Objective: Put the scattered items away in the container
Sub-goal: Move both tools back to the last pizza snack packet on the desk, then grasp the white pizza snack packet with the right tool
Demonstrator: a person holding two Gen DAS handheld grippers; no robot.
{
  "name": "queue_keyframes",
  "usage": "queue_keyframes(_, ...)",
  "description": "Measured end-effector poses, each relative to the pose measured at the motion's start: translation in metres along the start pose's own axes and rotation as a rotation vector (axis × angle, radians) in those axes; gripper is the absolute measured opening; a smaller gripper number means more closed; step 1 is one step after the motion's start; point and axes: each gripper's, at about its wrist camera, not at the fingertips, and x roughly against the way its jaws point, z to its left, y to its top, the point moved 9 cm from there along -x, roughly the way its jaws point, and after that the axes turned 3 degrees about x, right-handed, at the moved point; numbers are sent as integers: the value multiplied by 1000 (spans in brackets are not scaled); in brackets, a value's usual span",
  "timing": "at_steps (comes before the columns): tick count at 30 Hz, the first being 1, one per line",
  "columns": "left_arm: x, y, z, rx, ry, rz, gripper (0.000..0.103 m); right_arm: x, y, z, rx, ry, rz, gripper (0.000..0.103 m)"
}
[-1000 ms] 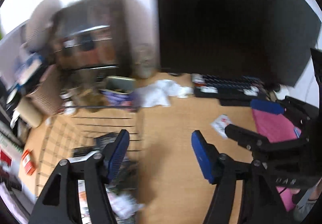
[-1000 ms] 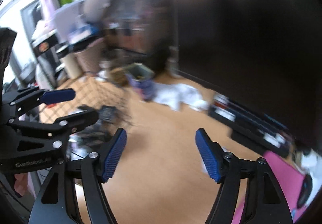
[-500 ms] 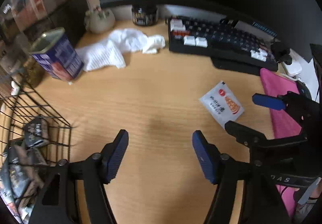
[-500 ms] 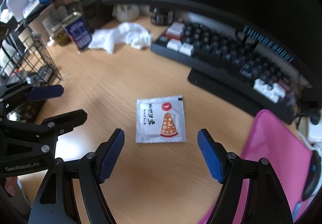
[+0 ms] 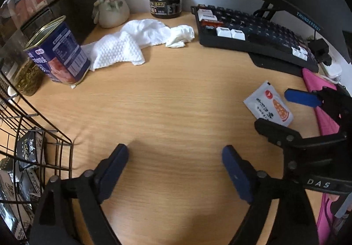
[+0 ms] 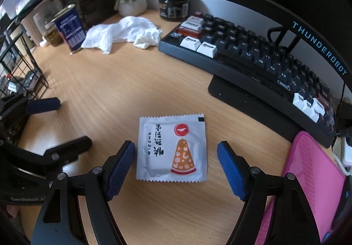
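While both jaws open emptily, white sachet (image 6: 172, 149) with orange pizza-slice print lies flat, sealed.

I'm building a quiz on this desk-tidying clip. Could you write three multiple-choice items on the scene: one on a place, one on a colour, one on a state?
1. Where does the white sachet lie?
A. In the wire basket
B. Flat on the desk between the right gripper's fingers
C. On the keyboard

2. What colour is the mat at the desk's right edge?
A. Pink
B. Green
C. Grey

3. How is the tall blue tin?
A. Lying on its side
B. Sealed
C. Upright, top open

Answers: 1 B, both pads flank it without touching; 2 A, plainly pink; 3 C, it stands with an open rim.
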Motion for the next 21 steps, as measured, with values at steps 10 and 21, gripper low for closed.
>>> queue_keyframes(10, -1, -2, 1, 2, 1, -11, 98, 0, -1, 1, -2, -3, -13, 77)
queue_keyframes(21, -4, -4, 1, -5, -1, -9, 101, 6, -1, 10, 3, 8, -13, 33)
